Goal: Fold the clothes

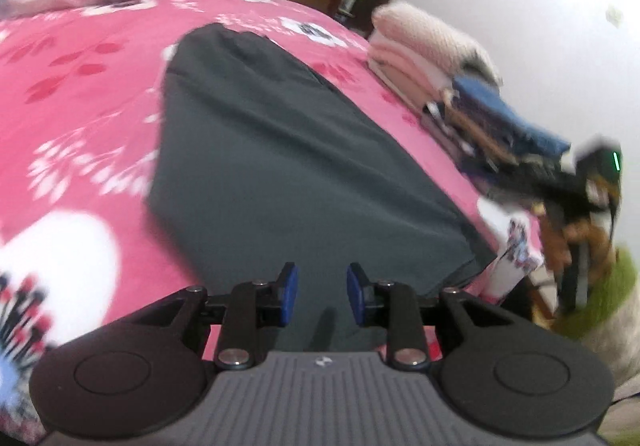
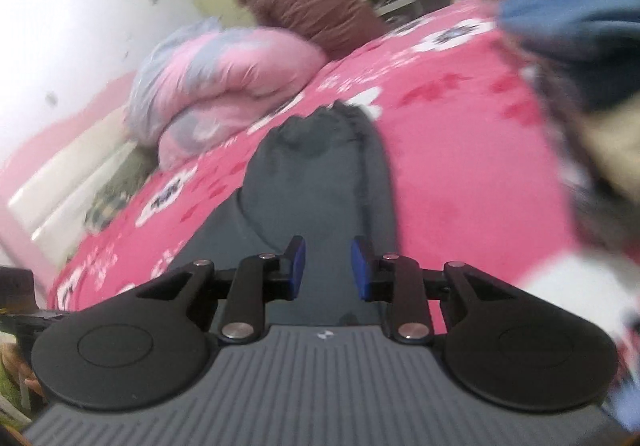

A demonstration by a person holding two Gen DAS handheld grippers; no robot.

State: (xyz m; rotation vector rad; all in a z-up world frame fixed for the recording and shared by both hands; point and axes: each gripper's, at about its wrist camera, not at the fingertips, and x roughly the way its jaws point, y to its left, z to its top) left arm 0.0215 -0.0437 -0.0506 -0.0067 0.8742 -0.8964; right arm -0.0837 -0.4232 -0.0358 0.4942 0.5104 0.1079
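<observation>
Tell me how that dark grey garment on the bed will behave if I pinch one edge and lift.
The dark grey garment lies flat with soft creases, so it will probably droop and drag rather than hold shape. It looks thin, so likely light. Its drawstring waist is bunched, so that end may unfold unevenly on the pink floral bedsheet.

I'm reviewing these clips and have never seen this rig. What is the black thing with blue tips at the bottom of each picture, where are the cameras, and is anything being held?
Each picture comes from a fisheye camera mounted on a hand-held gripper, looking forward along its two blue-padded fingers. One view shows the left gripper, the other the right gripper. A person carries both; there is no robot arm. Below them a dark grey garment lies spread on a pink flowered bedspread, with a stack of folded clothes to one side. Both grippers stand open with nothing between the pads, so nothing is held.
</observation>
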